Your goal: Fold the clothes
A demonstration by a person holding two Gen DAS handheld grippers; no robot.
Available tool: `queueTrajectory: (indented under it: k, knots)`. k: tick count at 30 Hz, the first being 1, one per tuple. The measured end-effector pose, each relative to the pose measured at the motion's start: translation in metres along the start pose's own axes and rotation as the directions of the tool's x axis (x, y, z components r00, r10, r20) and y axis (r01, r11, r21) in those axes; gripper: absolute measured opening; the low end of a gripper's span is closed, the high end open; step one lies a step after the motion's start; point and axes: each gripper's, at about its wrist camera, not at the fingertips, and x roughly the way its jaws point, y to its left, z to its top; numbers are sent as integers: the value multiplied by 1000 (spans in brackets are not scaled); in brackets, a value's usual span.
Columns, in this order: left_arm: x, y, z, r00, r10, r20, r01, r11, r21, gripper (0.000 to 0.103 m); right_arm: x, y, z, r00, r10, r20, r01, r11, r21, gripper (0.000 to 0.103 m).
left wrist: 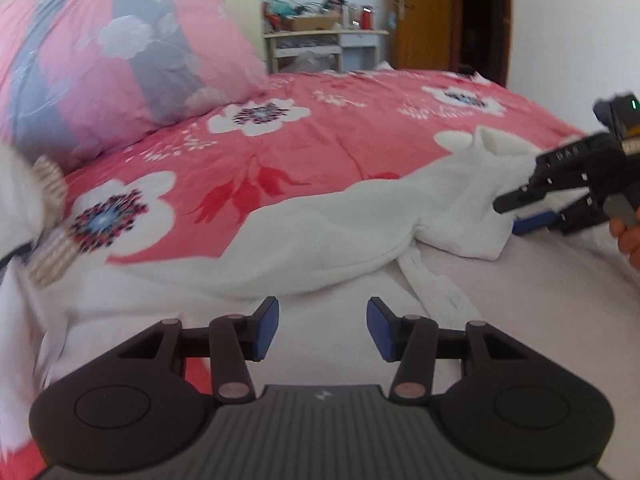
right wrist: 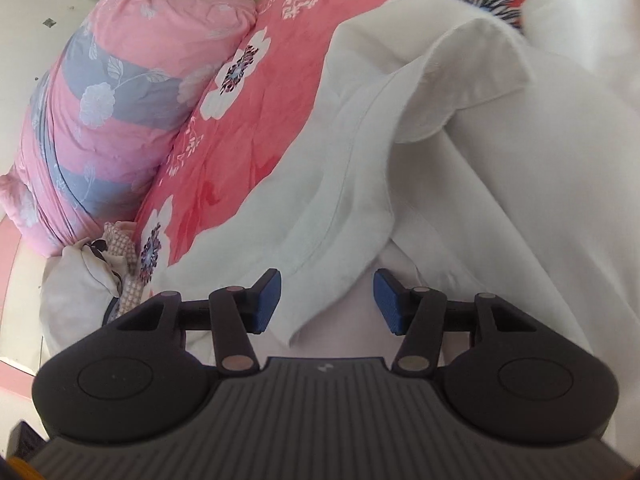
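Observation:
A white garment (left wrist: pixel 320 236) lies rumpled across the red flowered bedcover (left wrist: pixel 320 140), one thin strip trailing toward the camera. My left gripper (left wrist: pixel 323 326) hovers just above its near edge, open, nothing between the blue pads. At the right edge, my right gripper (left wrist: pixel 516 214) points into a bunched part of the cloth, held by a hand (left wrist: pixel 628 236). In the right wrist view the right gripper (right wrist: pixel 327 302) stands open over the white garment (right wrist: pixel 500 160). A folded hem corner lies in the gap between its pads, which are set wide apart and do not pinch it.
A pink and grey flowered pillow (left wrist: pixel 100 60) leans at the back left of the bed. A checked cloth (left wrist: pixel 52 248) with other white fabric lies at the left. Beyond the bed stand a cluttered desk (left wrist: pixel 324 36) and a wooden door (left wrist: pixel 424 12).

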Motion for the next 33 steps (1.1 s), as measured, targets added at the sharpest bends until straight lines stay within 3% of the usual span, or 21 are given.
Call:
queueTrajectory:
  k: [1, 4, 14, 20, 22, 24, 25, 27, 30, 33]
  knots:
    - [8, -2, 1, 1000, 1, -13, 0, 1000, 16, 50, 3, 3, 2, 1000, 4, -9, -4, 1000, -22, 11]
    - [32, -5, 5, 999, 7, -48, -5, 999, 52, 50, 5, 9, 9, 999, 49, -20, -50, 998, -50, 2]
    - [63, 24, 35, 998, 69, 5, -68, 997, -26, 50, 4, 61, 77, 968, 243, 59, -234, 963, -132, 1]
    - [89, 60, 59, 994, 107, 13, -101, 972, -211, 49, 56, 77, 126, 943, 306, 129, -298, 951, -76, 2]
    - [99, 71, 61, 994, 109, 2, -105, 954, -281, 50, 81, 74, 139, 941, 304, 150, -299, 953, -51, 6]
    - [110, 79, 61, 994, 106, -14, -104, 931, -349, 50, 111, 58, 149, 943, 300, 143, -310, 950, 49, 13]
    - [114, 83, 60, 995, 102, -21, -103, 918, -383, 50, 117, 50, 150, 948, 288, 134, -301, 950, 87, 30]
    - [118, 90, 58, 996, 92, -18, -90, 895, -437, 51, 125, 36, 150, 958, 262, 116, -278, 948, 156, 49]
    - [121, 97, 56, 997, 82, -10, -77, 871, -485, 53, 138, 14, 151, 971, 225, 86, -240, 936, 258, 50]
    - [115, 97, 58, 996, 91, 13, -73, 871, -486, 55, 112, 25, 146, 963, 259, 73, -267, 951, 158, 57]
